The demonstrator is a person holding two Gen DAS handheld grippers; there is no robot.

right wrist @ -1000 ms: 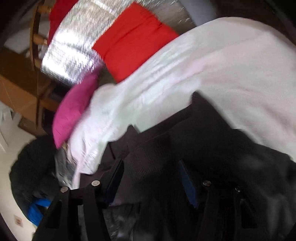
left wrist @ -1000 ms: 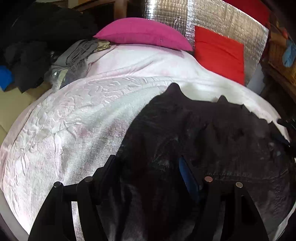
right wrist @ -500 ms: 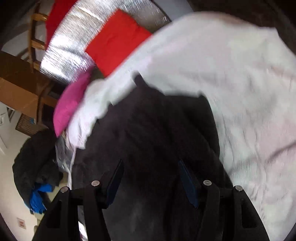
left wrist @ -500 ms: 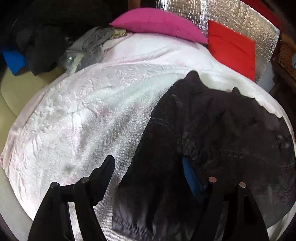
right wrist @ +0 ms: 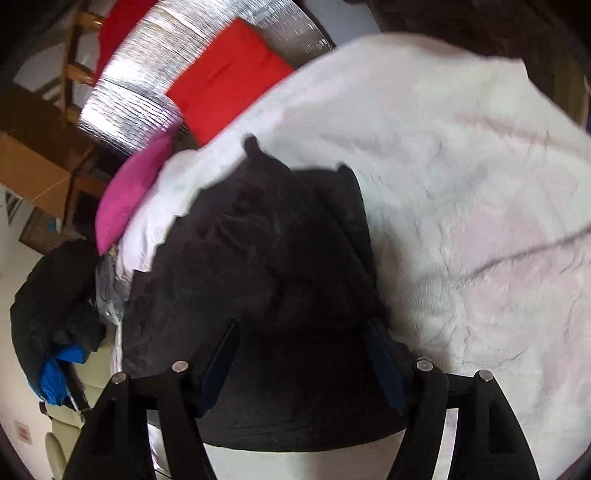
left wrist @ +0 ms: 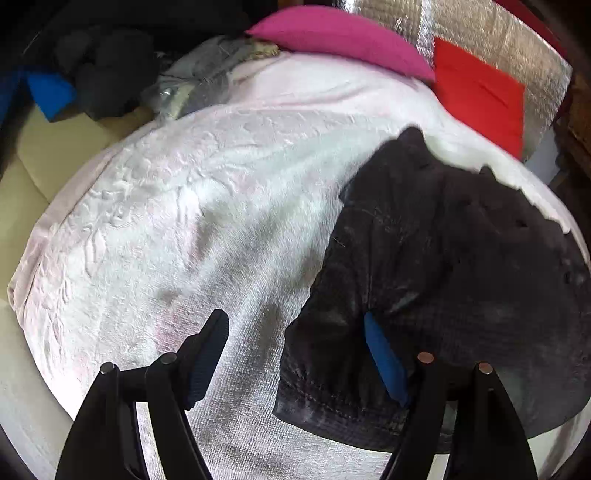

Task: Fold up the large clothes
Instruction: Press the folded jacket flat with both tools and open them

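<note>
A large black garment (left wrist: 443, 280) lies folded and flat on the pale pink-white bedspread (left wrist: 177, 229). In the left wrist view it fills the right half. My left gripper (left wrist: 295, 354) is open and empty above the garment's near left corner, its right pad over the cloth. In the right wrist view the garment (right wrist: 266, 266) lies at centre and lower left on the bedspread (right wrist: 461, 184). My right gripper (right wrist: 299, 358) is open and empty, hovering over the garment's near edge.
A magenta pillow (left wrist: 340, 33) and a red cushion (left wrist: 480, 92) lie at the head of the bed against a silver foil panel (left wrist: 498, 33). A heap of dark, grey and blue clothes (left wrist: 99, 74) lies off the bed's far left.
Both grippers have drawn back and risen from the garment. The left view has shifted left, so more bare bedspread shows. The garment has settled flat on the bed.
</note>
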